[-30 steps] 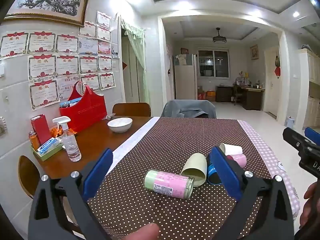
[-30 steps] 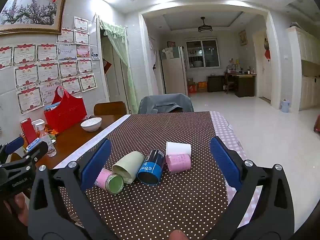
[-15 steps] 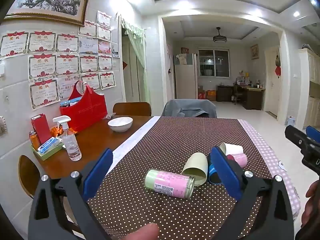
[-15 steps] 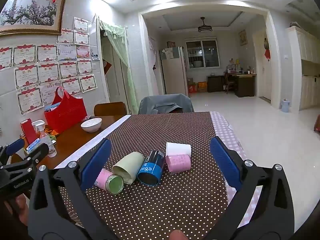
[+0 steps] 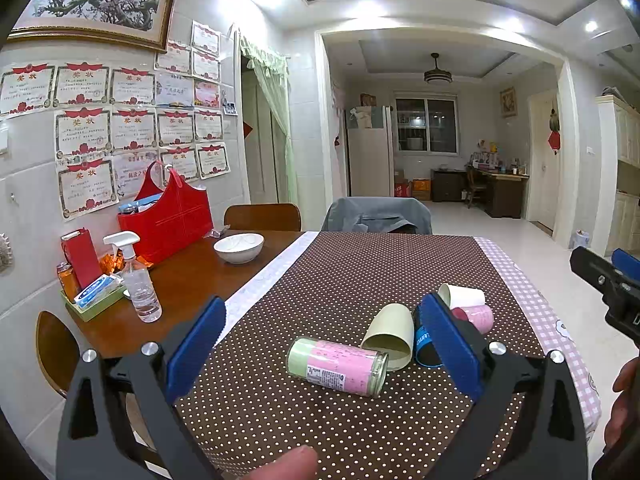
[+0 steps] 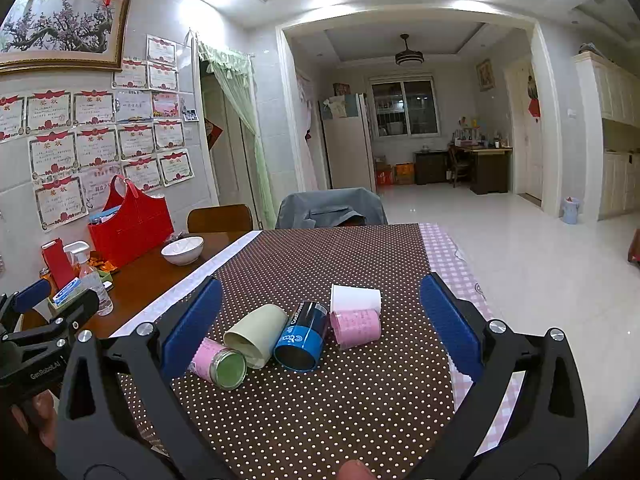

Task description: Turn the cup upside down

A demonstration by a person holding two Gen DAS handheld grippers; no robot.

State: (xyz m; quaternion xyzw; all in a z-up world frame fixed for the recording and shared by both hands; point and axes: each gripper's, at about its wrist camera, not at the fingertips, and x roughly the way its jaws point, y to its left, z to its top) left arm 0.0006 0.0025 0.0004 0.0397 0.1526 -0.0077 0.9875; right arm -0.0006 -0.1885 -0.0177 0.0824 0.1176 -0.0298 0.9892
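Several cups lie on their sides in a cluster on the brown dotted tablecloth (image 6: pixel 320 256): a pink and green glass cup (image 5: pixel 338 366) (image 6: pixel 218 362), a pale green cup (image 5: pixel 390 336) (image 6: pixel 256 334), a blue cup (image 6: pixel 302 336) (image 5: pixel 422 344), a pink cup (image 6: pixel 356 326) (image 5: pixel 474 318) and a white cup (image 6: pixel 354 298) (image 5: pixel 460 296). My left gripper (image 5: pixel 320 344) is open and empty, just short of the pink and green cup. My right gripper (image 6: pixel 320 320) is open and empty, in front of the cluster, with the cups between its fingers in view.
On the bare wood at the left stand a white bowl (image 5: pixel 239 247), a spray bottle (image 5: pixel 136 280), a red bag (image 5: pixel 168 216) and a green tray of small items (image 5: pixel 94 298). Chairs (image 5: pixel 376 214) stand at the far end. The table's right edge drops to tiled floor.
Almost nothing has changed. The left wrist view has crept very slightly; the cups lie where they were and both grippers stay open.
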